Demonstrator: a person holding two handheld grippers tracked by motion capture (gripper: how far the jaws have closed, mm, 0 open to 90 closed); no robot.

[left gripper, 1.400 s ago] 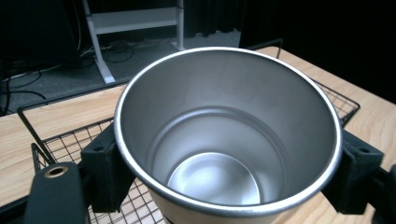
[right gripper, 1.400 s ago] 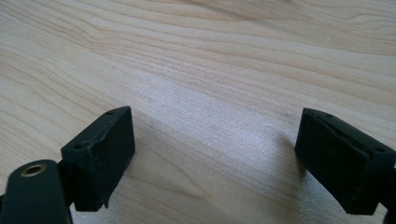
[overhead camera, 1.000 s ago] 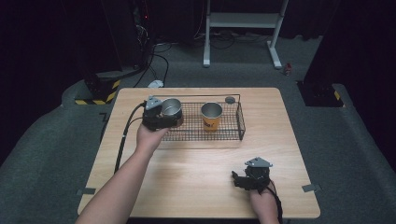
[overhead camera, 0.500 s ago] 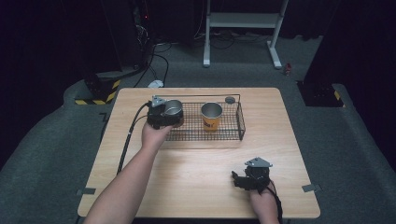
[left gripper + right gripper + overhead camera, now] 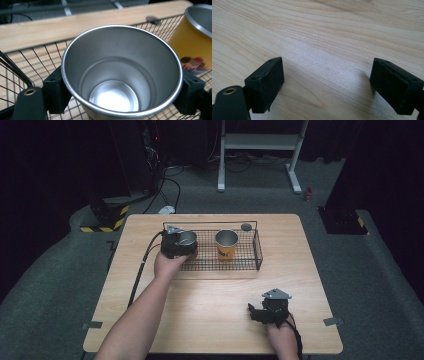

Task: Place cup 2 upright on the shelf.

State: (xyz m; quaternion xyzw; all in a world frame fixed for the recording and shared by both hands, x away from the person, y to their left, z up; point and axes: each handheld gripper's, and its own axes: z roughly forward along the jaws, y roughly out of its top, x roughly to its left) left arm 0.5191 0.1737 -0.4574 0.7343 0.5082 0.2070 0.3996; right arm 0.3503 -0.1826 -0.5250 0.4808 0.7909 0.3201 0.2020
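Closest to the person, the right gripper (image 5: 263, 312) sits low over the front right part of the table (image 5: 210, 320), well apart from the wire basket (image 5: 256, 251), and its fingers (image 5: 265, 82) are spread wide with nothing but bare wood grain between them in the right gripper view. Moving on toward the basket, the left forearm reaches up from the near edge and the left gripper (image 5: 176, 245) is right at the basket's left end, with its black cable trailing off down the left side of the table. Its fingers (image 5: 53, 92) are clamped on the steel cup (image 5: 121, 72), one pad on each side of the cup's wall just under the rim, so that's a firm grip on a wide thing rather than empty closed fingers. The cup stands upright, mouth up, and you can look straight down to its shiny bottom in the left gripper view; it's inside the left end of the basket, with mesh visible around and below it, though I can't tell if its base is actually touching the basket floor. Just beside it, further along the basket toward the middle, stands a yellow cup (image 5: 226, 245), also upright, with some printed picture on its side. At the basket's far right corner there's a small dark round thing (image 5: 246, 226), too small to make out.
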